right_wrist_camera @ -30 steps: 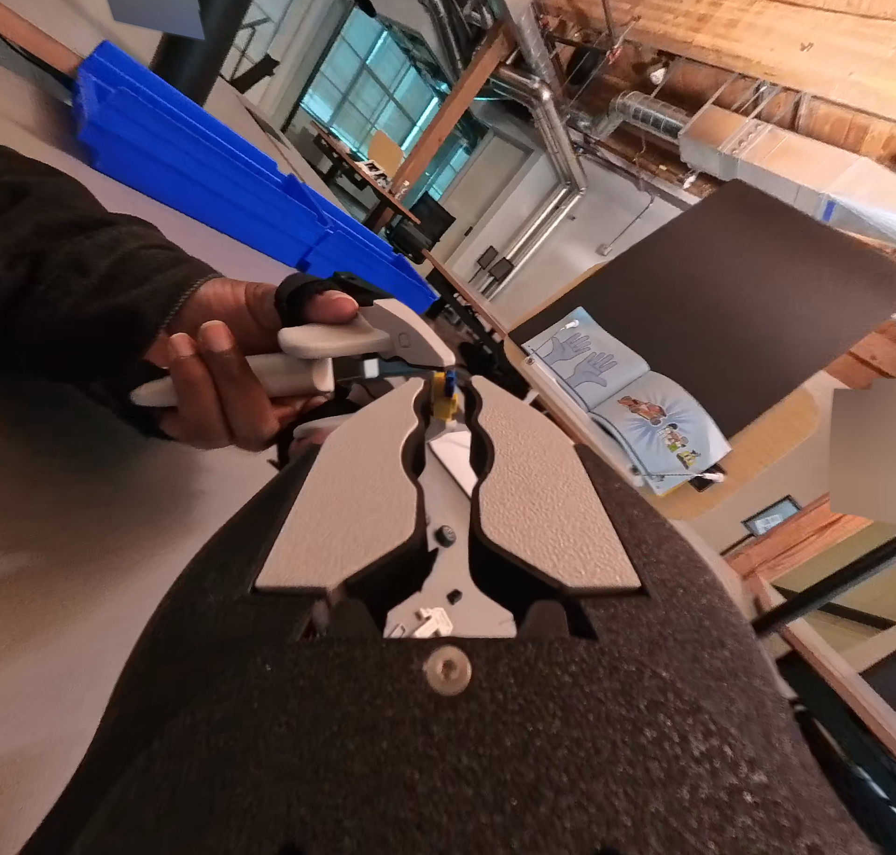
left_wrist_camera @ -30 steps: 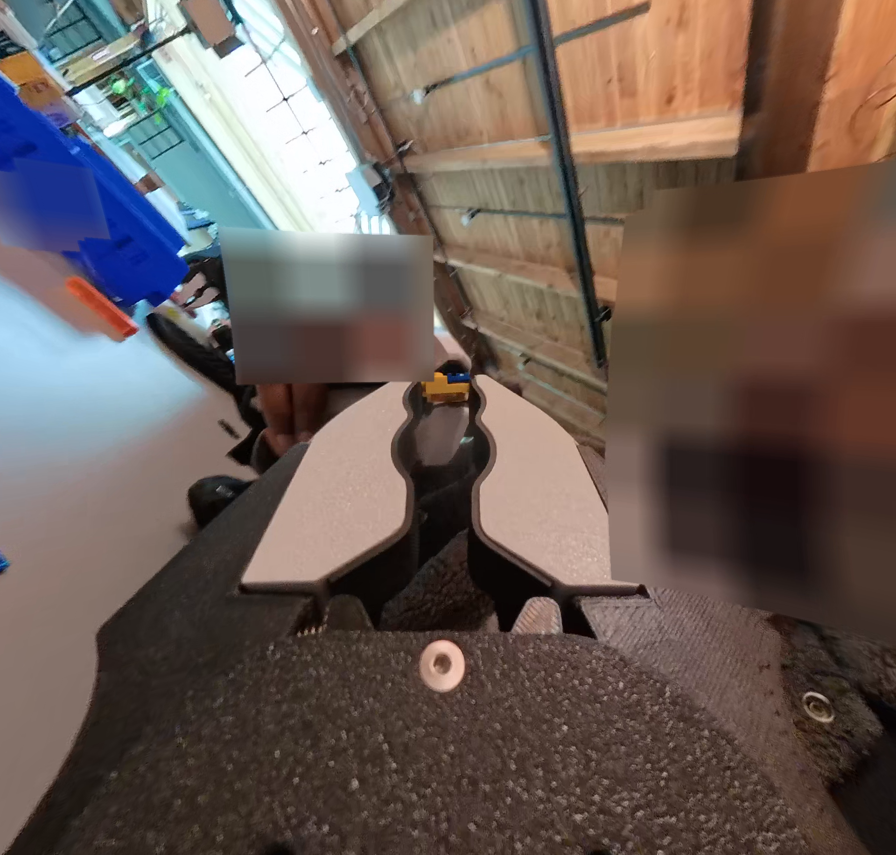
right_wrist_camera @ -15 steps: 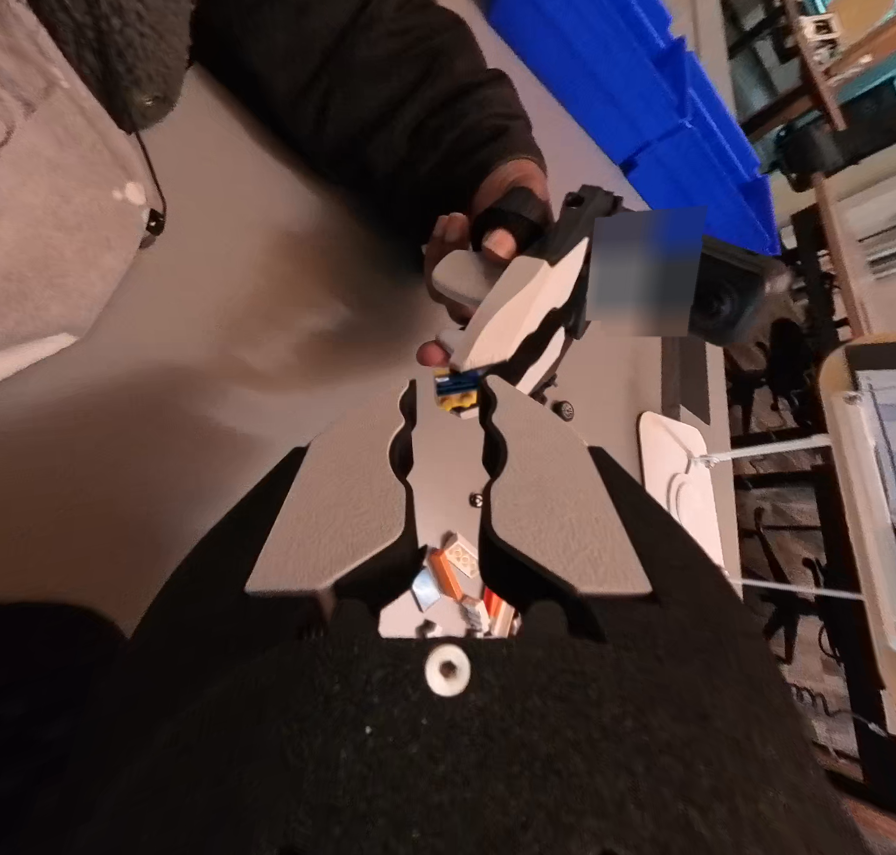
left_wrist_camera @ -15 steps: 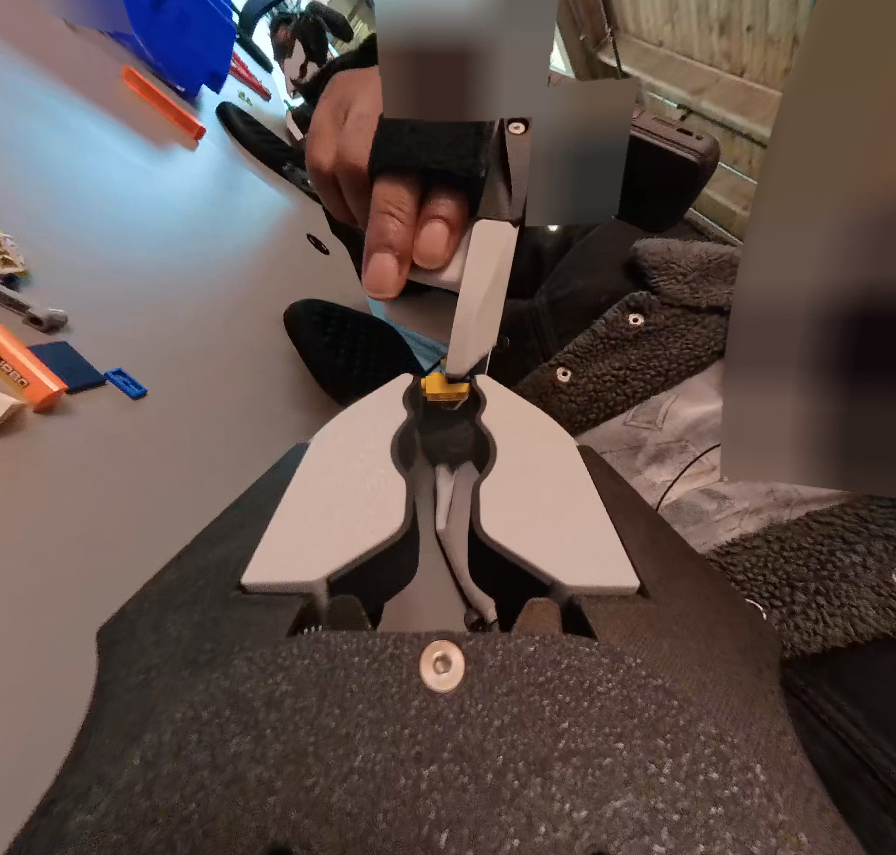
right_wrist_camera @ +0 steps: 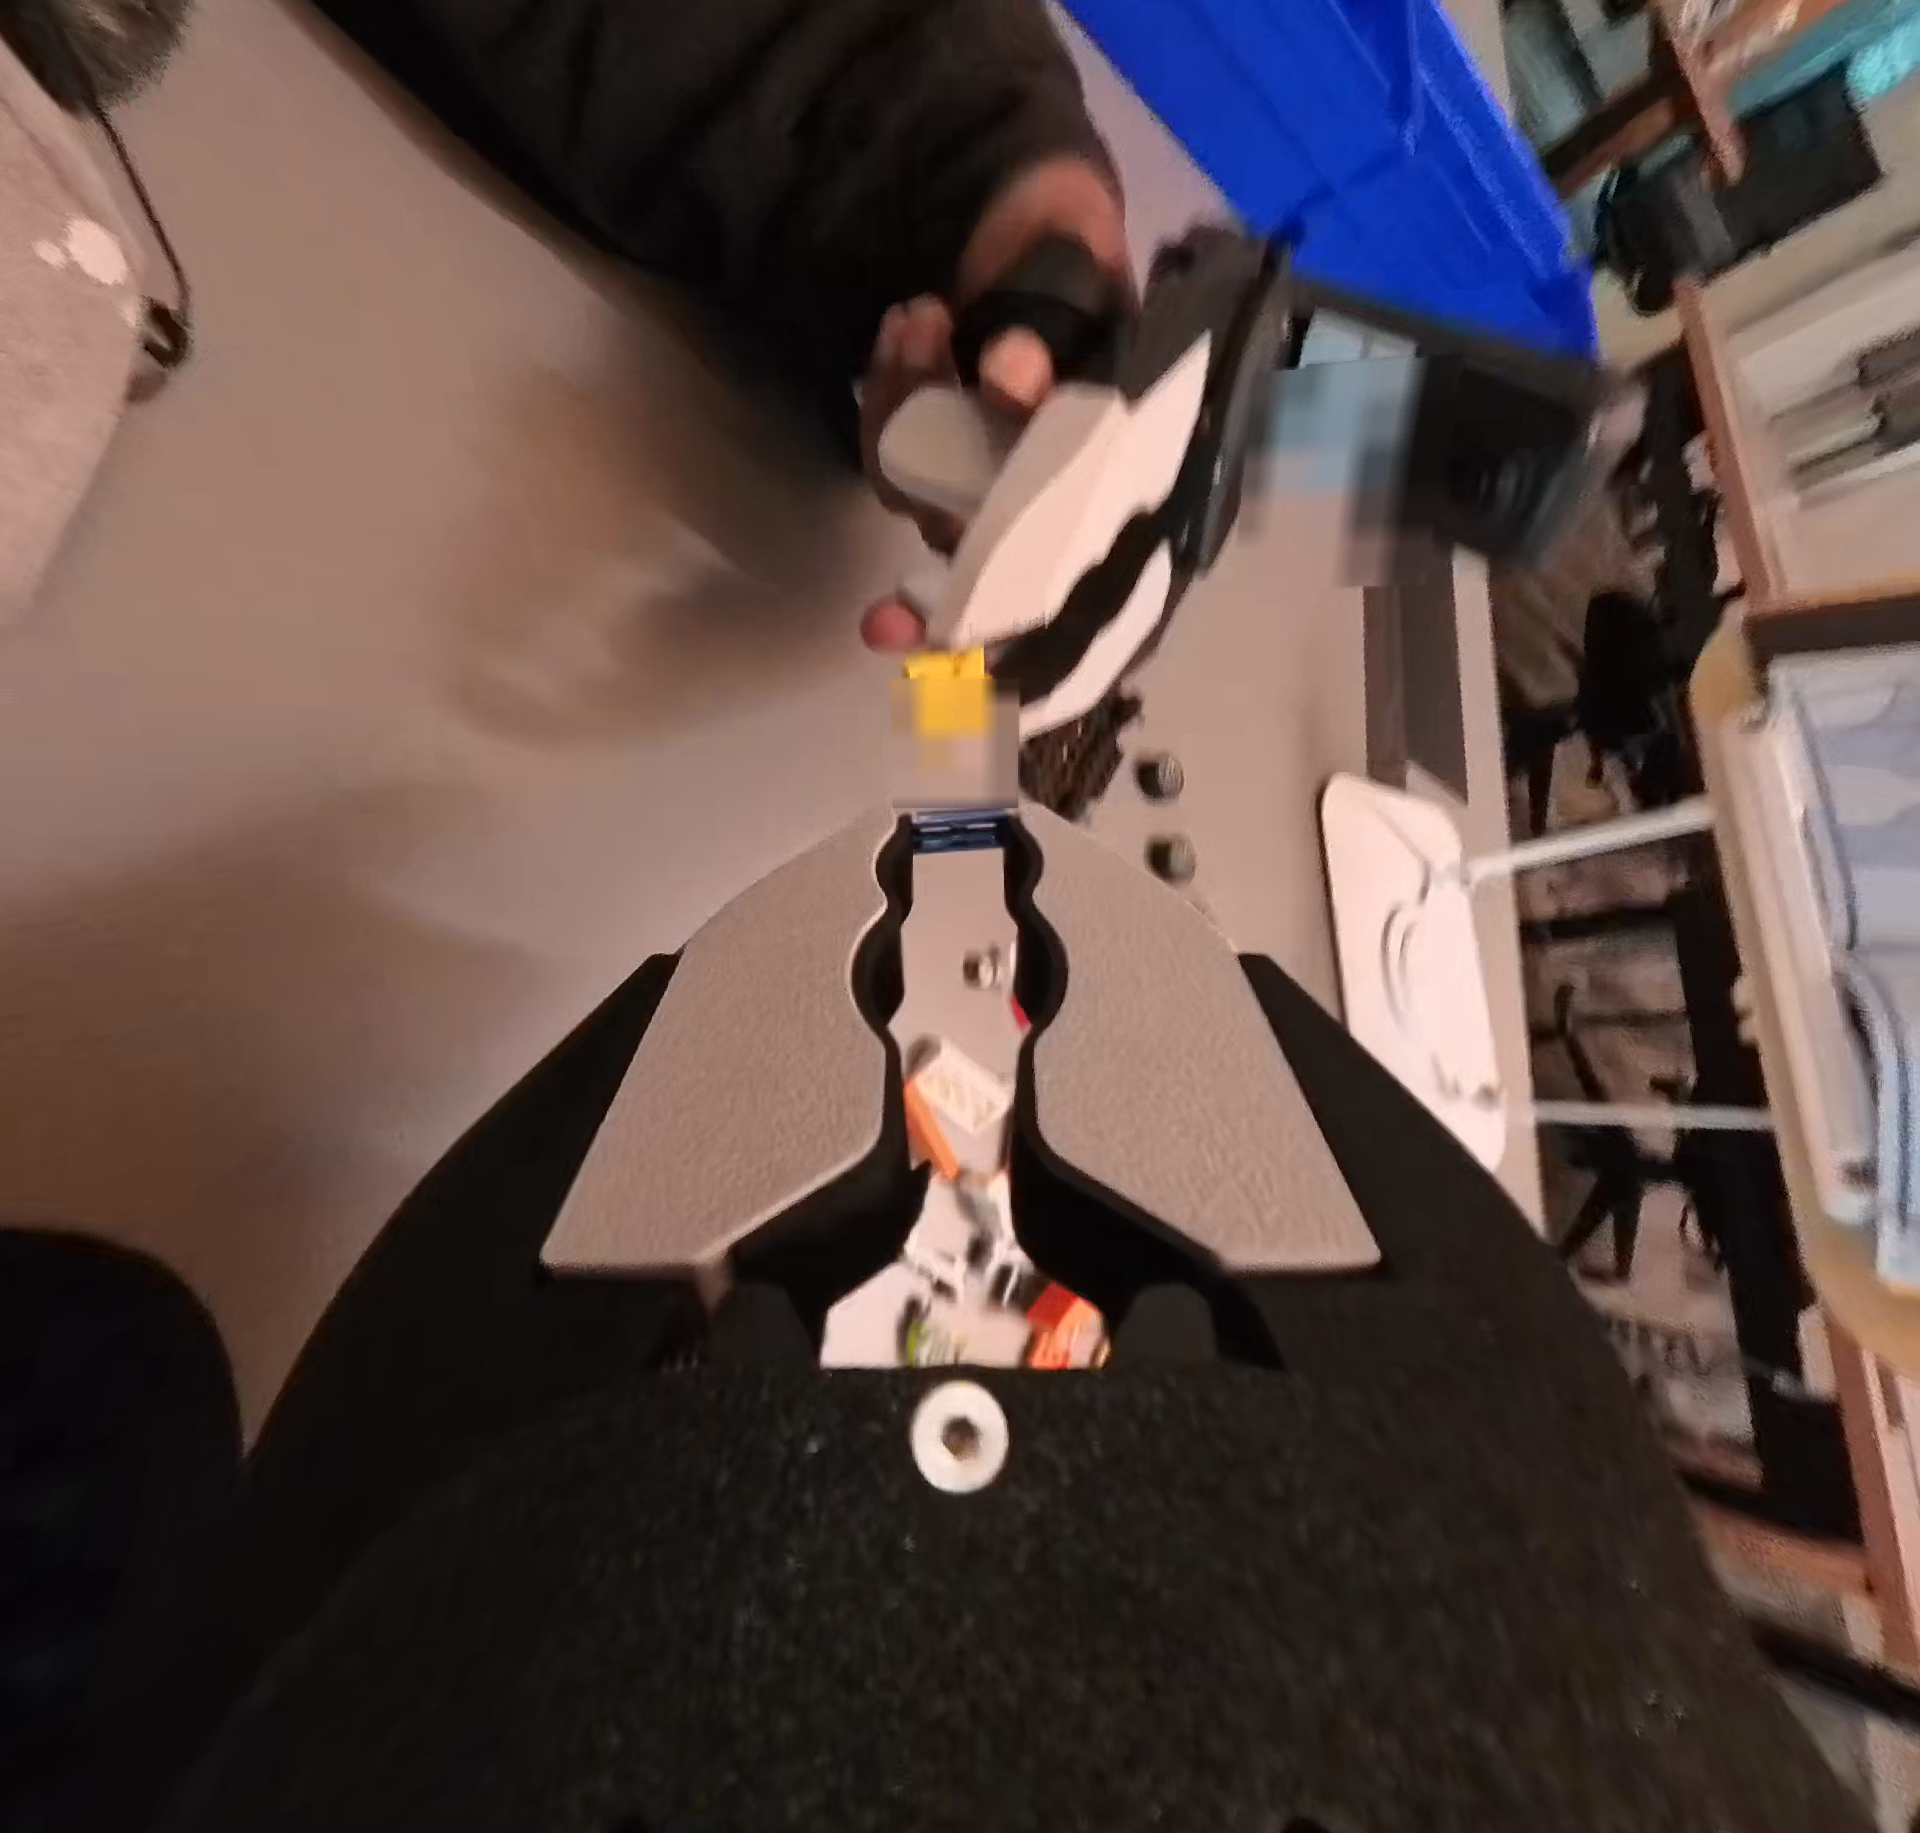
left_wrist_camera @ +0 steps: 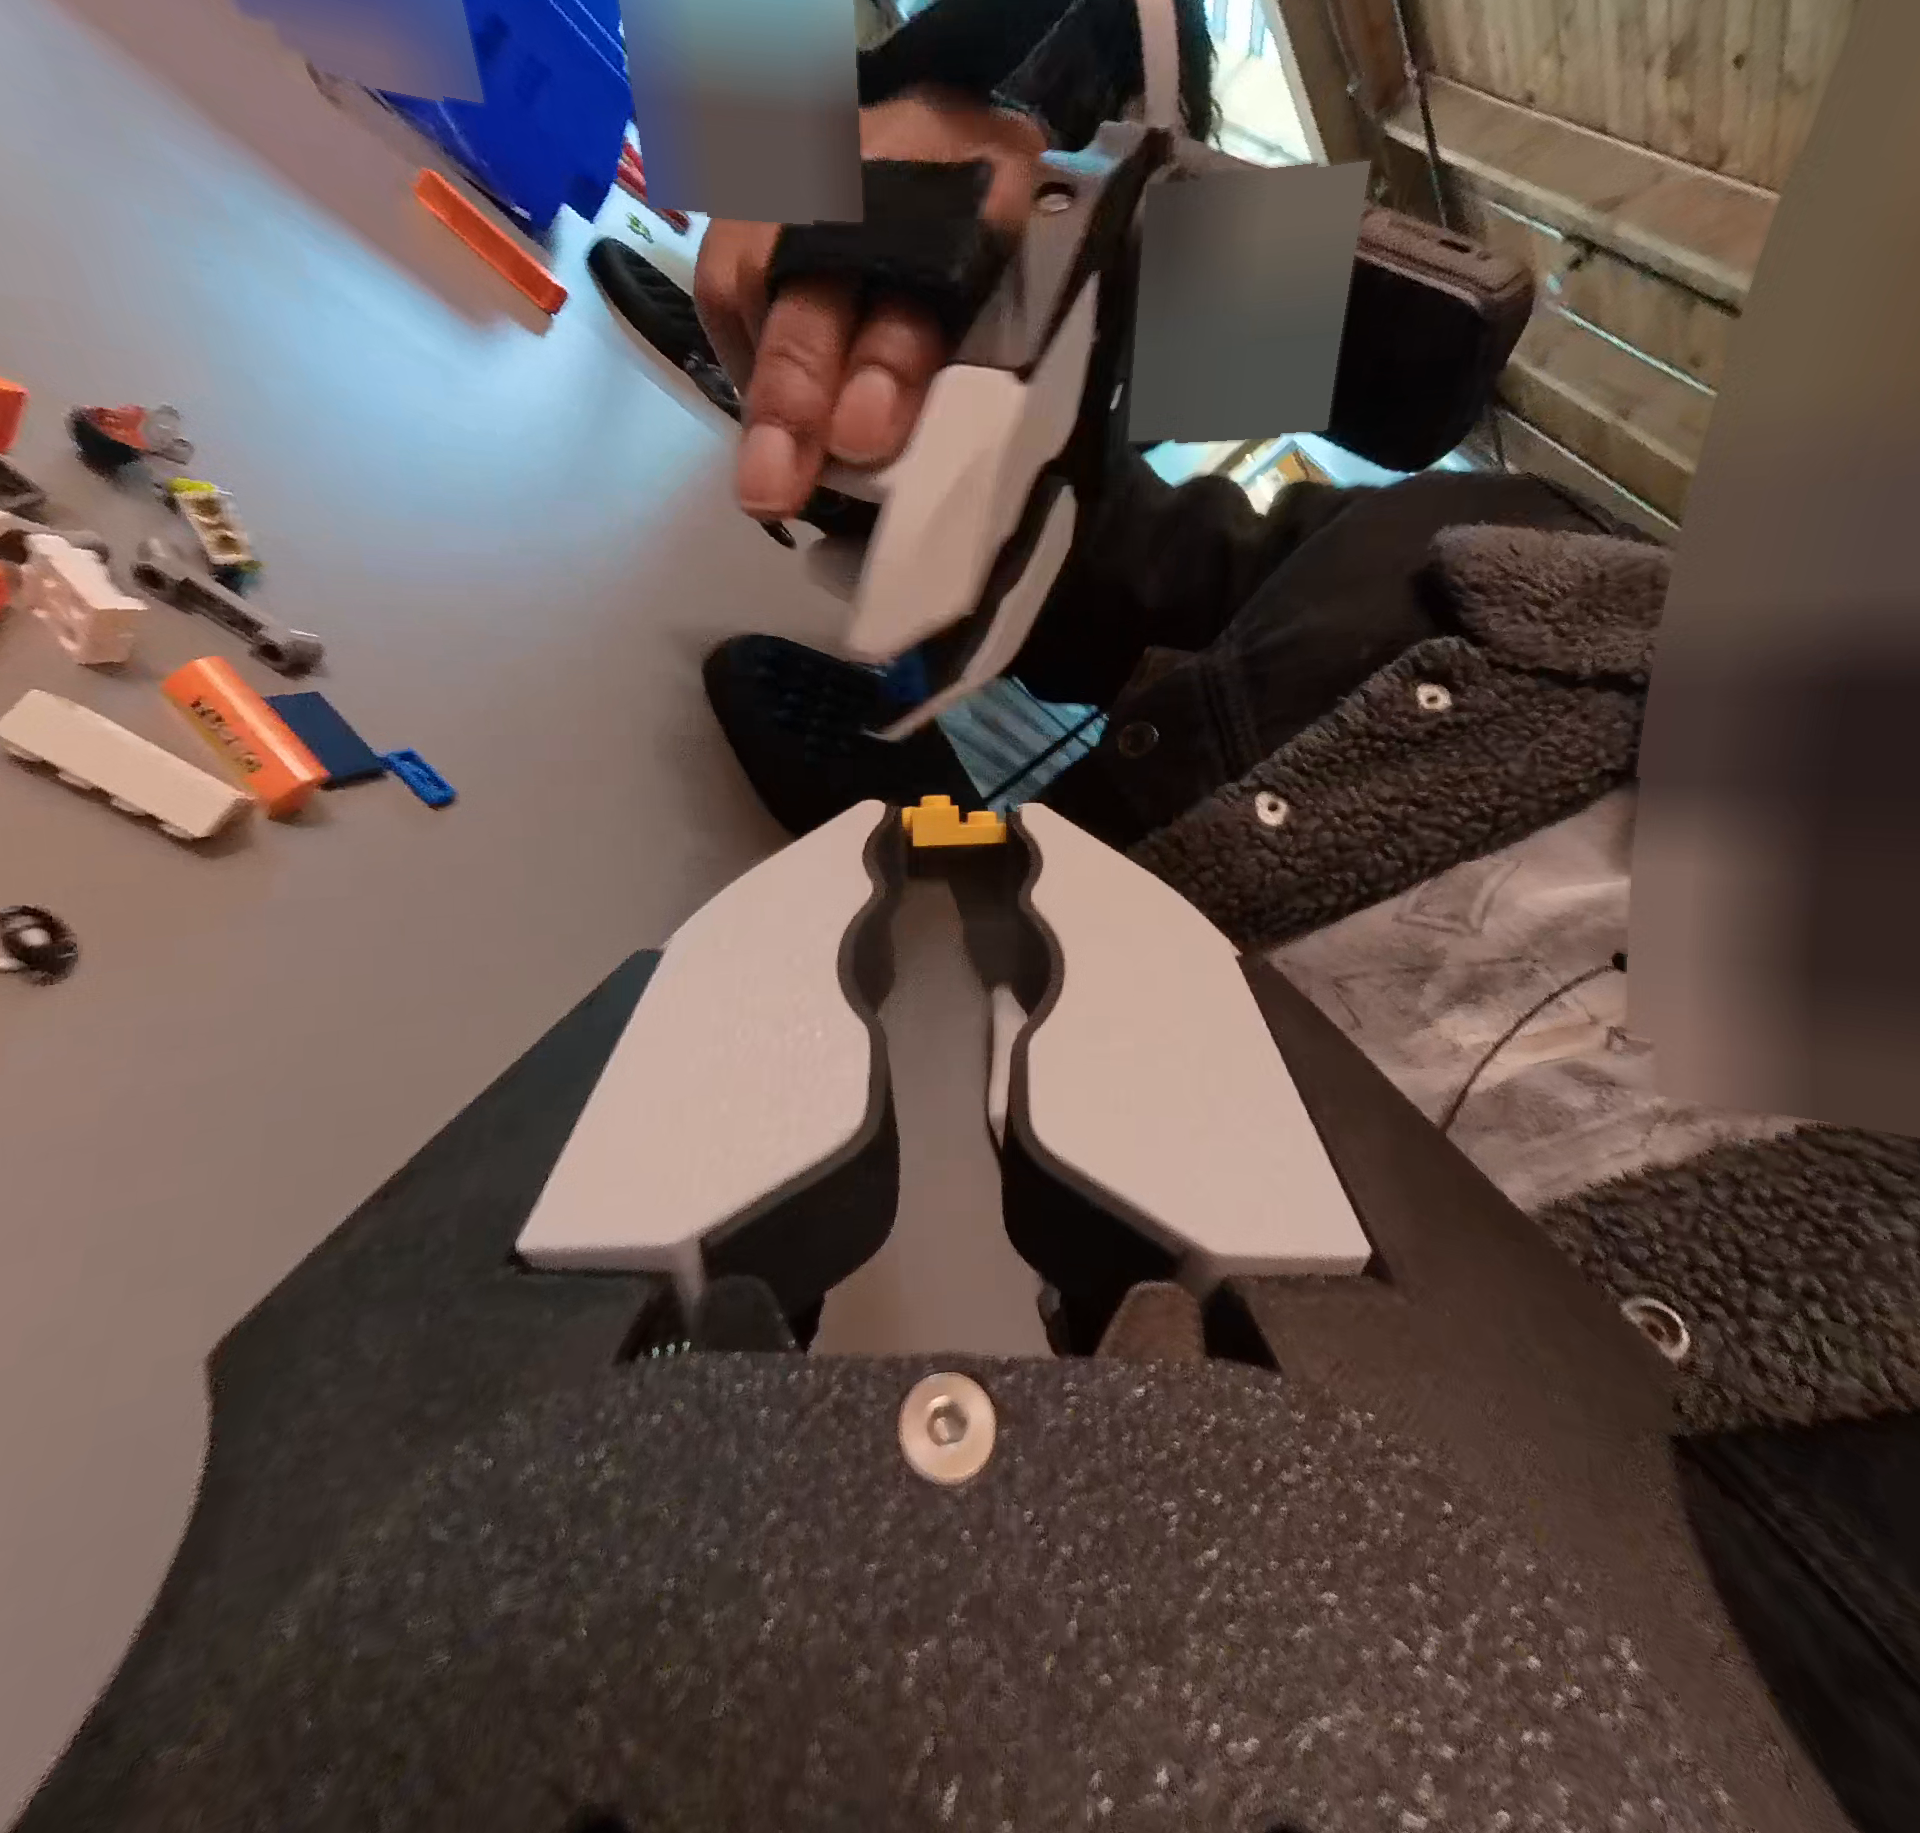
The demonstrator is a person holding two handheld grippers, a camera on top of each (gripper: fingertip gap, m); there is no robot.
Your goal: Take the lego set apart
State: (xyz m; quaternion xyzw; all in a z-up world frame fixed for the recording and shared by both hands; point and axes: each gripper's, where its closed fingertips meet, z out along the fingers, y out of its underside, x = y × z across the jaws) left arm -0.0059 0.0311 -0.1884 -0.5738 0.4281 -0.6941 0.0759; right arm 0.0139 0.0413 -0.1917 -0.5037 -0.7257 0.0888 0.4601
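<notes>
The lego set is in two parts, one in each of my grippers, both held above the grey tabletop (left_wrist_camera: 436,495). My left gripper (left_wrist_camera: 954,827) has its jaws pinched on a small yellow stepped lego piece (left_wrist_camera: 952,825), caught right at the fingertips. Near the left edge of the tabletop lie loose pieces: a long white brick (left_wrist_camera: 120,763), an orange block (left_wrist_camera: 241,734) just beside it, and a flat dark blue plate (left_wrist_camera: 332,739) touching the orange block. Farther back lies an orange bar (left_wrist_camera: 488,240) next to blue plastic bins (left_wrist_camera: 540,90). My right gripper (right_wrist_camera: 958,836) has its jaws pressed on a thin blue lego plate (right_wrist_camera: 956,834), held apart from the yellow piece. In the right wrist view that yellow piece is partly blurred.
</notes>
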